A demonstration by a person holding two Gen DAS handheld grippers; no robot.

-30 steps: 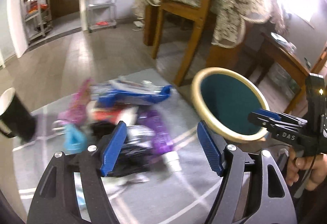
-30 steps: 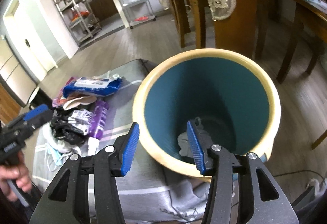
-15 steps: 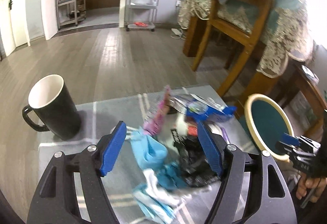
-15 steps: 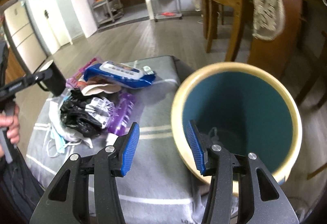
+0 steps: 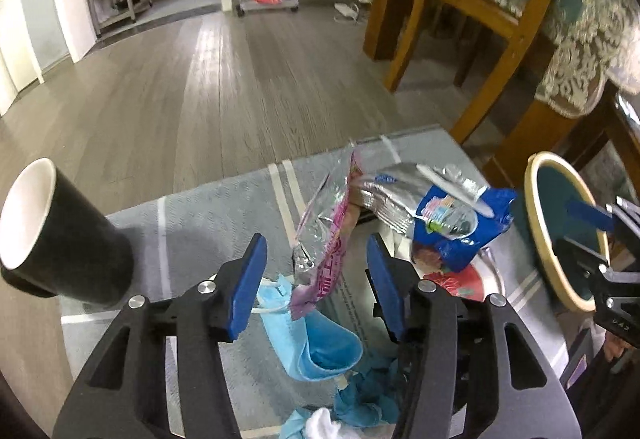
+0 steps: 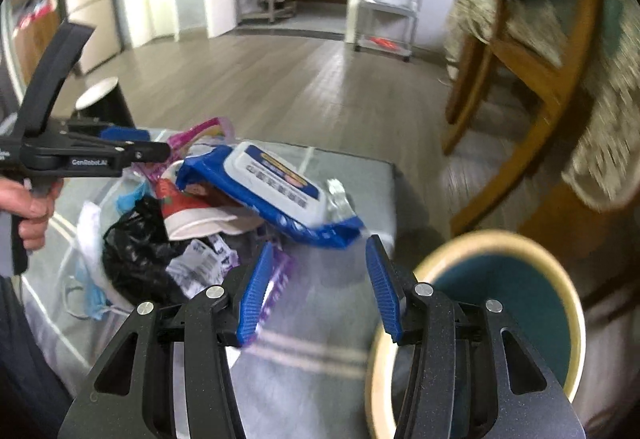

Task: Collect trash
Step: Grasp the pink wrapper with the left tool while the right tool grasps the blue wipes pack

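At your ten o'clock on the bench (image 5: 208,207) stands a black cup (image 5: 60,239); leave it, since it looks like crockery, not litter. Your left gripper (image 5: 316,279) has just been closing and its jaws now stand half apart, with the pink foil wrapper (image 5: 328,235) rising between them but no pad pressing on it yet. Ease the jaws down around the wrapper's lower crumpled part, well above the blue face mask (image 5: 316,351) at six o'clock, so that you lift one piece and not its ear loop too. Squeeze fully, because thin foil probably slips from a loose hold.

At one o'clock lies the blue wipes pack (image 5: 460,227), on top of the heap. Your right gripper (image 6: 316,287) hangs half open and empty over the cloth, with the purple tube (image 6: 276,287) just beside its left pad. The bin (image 6: 492,243) waits at your four o'clock, beside the bench. Carry the wrapper across over its rim before letting go.
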